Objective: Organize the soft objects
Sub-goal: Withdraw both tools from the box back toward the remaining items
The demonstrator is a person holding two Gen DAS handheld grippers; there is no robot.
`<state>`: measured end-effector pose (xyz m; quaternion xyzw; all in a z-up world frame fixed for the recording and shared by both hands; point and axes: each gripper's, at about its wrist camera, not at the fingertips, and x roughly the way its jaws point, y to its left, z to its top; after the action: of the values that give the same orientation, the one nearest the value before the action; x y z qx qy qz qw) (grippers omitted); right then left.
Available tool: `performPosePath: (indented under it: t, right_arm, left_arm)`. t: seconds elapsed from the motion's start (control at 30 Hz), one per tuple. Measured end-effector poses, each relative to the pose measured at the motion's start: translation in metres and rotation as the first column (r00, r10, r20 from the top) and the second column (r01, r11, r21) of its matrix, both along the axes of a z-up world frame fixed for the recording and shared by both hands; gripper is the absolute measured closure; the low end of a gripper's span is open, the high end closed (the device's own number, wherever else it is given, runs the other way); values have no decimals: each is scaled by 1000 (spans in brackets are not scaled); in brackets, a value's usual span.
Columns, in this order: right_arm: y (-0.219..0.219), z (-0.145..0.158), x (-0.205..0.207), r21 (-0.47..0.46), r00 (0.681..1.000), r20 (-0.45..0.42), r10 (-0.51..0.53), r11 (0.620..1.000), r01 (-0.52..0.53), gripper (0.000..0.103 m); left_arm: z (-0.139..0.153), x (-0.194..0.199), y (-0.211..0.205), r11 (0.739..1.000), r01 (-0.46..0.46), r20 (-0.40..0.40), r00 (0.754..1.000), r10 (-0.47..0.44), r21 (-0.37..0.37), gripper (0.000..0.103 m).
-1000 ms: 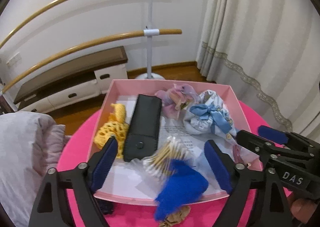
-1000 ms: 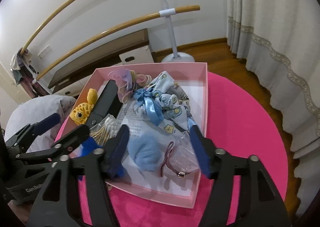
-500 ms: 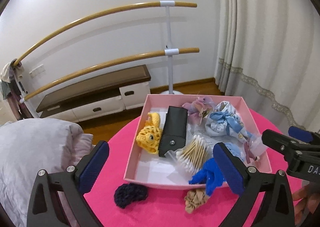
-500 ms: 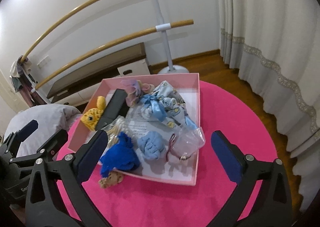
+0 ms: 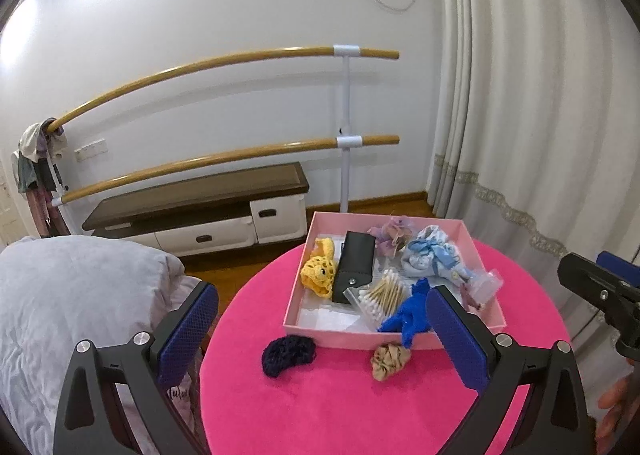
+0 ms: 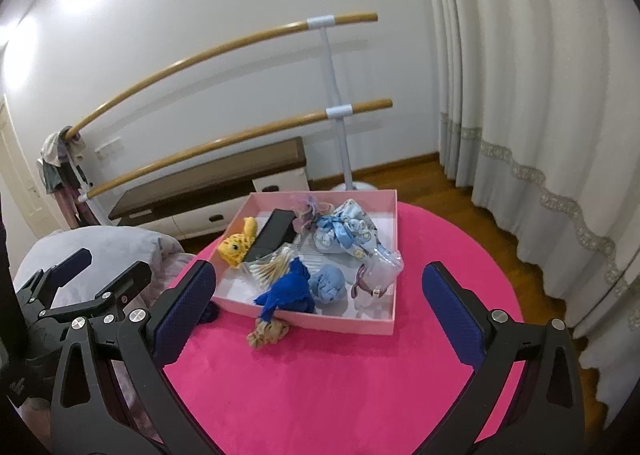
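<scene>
A pink box (image 5: 352, 335) (image 6: 394, 243) on the round pink table (image 5: 340, 407) (image 6: 360, 375) holds a yellow crochet fish (image 5: 318, 273) (image 6: 236, 245), a black case (image 5: 354, 267), cotton swabs (image 5: 382, 295), a light blue ball (image 6: 328, 287) and a blue-ribboned pouch (image 5: 432, 259) (image 6: 344, 235). A royal blue cloth (image 5: 408, 313) (image 6: 290, 289) hangs over the box's front wall. A dark navy scrunchie (image 5: 288, 351) and a tan scrunchie (image 5: 390, 361) (image 6: 268, 331) lie on the table in front. My left gripper (image 5: 320, 339) and right gripper (image 6: 318, 315) are open, empty, pulled back above the table.
A grey cushion (image 5: 72, 315) lies left of the table. A ballet barre (image 5: 344, 139) and a low cabinet (image 5: 208, 215) stand at the wall behind. Curtains (image 5: 540, 135) hang on the right. A clear bag with a hair clip (image 6: 376, 279) lies in the box's right corner.
Both grippers have drawn back and up from the box. The right gripper has opened wide. The royal blue cloth stays draped over the front wall.
</scene>
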<state>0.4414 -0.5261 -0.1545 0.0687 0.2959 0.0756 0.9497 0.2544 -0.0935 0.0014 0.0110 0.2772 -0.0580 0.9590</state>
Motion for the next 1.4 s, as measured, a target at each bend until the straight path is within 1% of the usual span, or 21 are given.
performPosePath:
  t: [0.2, 0.37, 0.47, 0.63, 0.77, 0.97, 1.07, 1.3, 1.33, 1.4]
  right_arm:
    - [6, 15, -40, -17, 998, 56, -11, 1000, 12, 0]
    - [6, 20, -69, -17, 996, 91, -23, 1000, 25, 0]
    - [7, 21, -84, -33, 992, 116, -45, 998, 49, 0]
    - [7, 19, -105, -46, 989, 131, -64, 996, 71, 0]
    - [7, 15, -117, -34, 990, 123, -61, 997, 66, 0]
    - [11, 9, -132, -43, 991, 123, -52, 997, 57, 0]
    - [12, 8, -137, -42, 991, 121, -49, 998, 54, 0]
    - [14, 8, -140, -43, 991, 127, -44, 998, 50, 0]
    - [14, 8, -140, -41, 991, 127, -46, 998, 51, 0]
    - [14, 8, -140, -43, 991, 126, -45, 998, 51, 0]
  left_arm:
    - [11, -46, 14, 1000, -10, 26, 1000, 10, -16, 0]
    - [20, -80, 26, 999, -28, 58, 998, 29, -24, 0]
    - [23, -101, 32, 999, -41, 79, 996, 43, -28, 0]
    - [23, -129, 38, 998, -42, 92, 995, 45, -41, 0]
    - [19, -147, 42, 998, -38, 95, 995, 43, -49, 0]
    - [10, -162, 46, 998, -33, 82, 996, 37, -53, 0]
    - [11, -166, 47, 998, -36, 83, 996, 40, -53, 0]
    - [13, -169, 50, 997, -41, 93, 995, 46, -63, 0]
    - [12, -169, 51, 997, -41, 80, 996, 46, -60, 0]
    - [11, -169, 52, 997, -41, 83, 996, 46, -63, 0]
